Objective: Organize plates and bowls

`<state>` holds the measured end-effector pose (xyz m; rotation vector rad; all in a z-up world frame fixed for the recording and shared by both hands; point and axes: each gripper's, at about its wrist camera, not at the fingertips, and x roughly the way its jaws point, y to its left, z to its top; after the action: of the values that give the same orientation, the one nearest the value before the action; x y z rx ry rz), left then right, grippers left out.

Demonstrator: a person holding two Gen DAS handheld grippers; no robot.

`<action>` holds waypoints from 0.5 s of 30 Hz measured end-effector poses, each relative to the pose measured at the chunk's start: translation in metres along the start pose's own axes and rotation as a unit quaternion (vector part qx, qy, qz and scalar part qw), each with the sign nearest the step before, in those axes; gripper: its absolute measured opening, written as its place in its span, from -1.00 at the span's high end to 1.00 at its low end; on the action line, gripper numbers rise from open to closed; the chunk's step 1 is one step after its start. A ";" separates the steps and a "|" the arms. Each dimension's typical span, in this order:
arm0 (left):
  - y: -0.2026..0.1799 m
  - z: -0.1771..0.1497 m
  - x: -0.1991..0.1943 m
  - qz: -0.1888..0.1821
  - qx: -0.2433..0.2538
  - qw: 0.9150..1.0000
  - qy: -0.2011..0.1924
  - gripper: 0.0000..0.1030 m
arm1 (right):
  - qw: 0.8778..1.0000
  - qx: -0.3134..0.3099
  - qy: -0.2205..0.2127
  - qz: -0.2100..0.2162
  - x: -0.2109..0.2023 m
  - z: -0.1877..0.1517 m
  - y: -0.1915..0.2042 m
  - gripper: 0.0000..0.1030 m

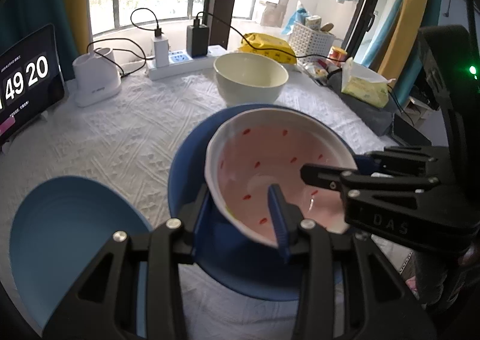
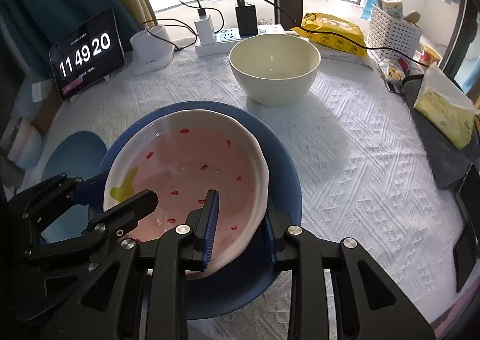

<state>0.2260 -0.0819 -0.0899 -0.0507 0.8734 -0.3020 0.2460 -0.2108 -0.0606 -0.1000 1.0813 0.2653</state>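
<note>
The left gripper (image 1: 240, 214) and right gripper (image 2: 240, 226) each clamp the pink bowl's (image 2: 192, 172) rim (opposite sides) over the blue plate (image 2: 285, 178).

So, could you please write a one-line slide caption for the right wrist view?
Both grippers, right and left, clamp the strawberry-patterned bowl nested in a dark blue plate.

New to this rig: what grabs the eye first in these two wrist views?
The pink strawberry-patterned bowl with a wavy white rim sits centre frame over a dark blue plate, and both the left gripper and the right gripper are clamped on its rim from opposite sides. Behind it a cream ceramic bowl stands alone on the white textured tablecloth. At the far left, a tablet showing a clock glows.
</note>
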 end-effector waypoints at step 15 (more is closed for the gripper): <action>0.004 -0.002 -0.010 -0.001 -0.007 1.000 -0.007 0.23 | 0.998 -0.052 0.013 -0.028 0.002 -0.001 0.011 0.43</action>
<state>0.2193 -0.0755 -0.0848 -0.0668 0.8619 -0.2973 0.2431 -0.2003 -0.0628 -0.2270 1.0890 0.2711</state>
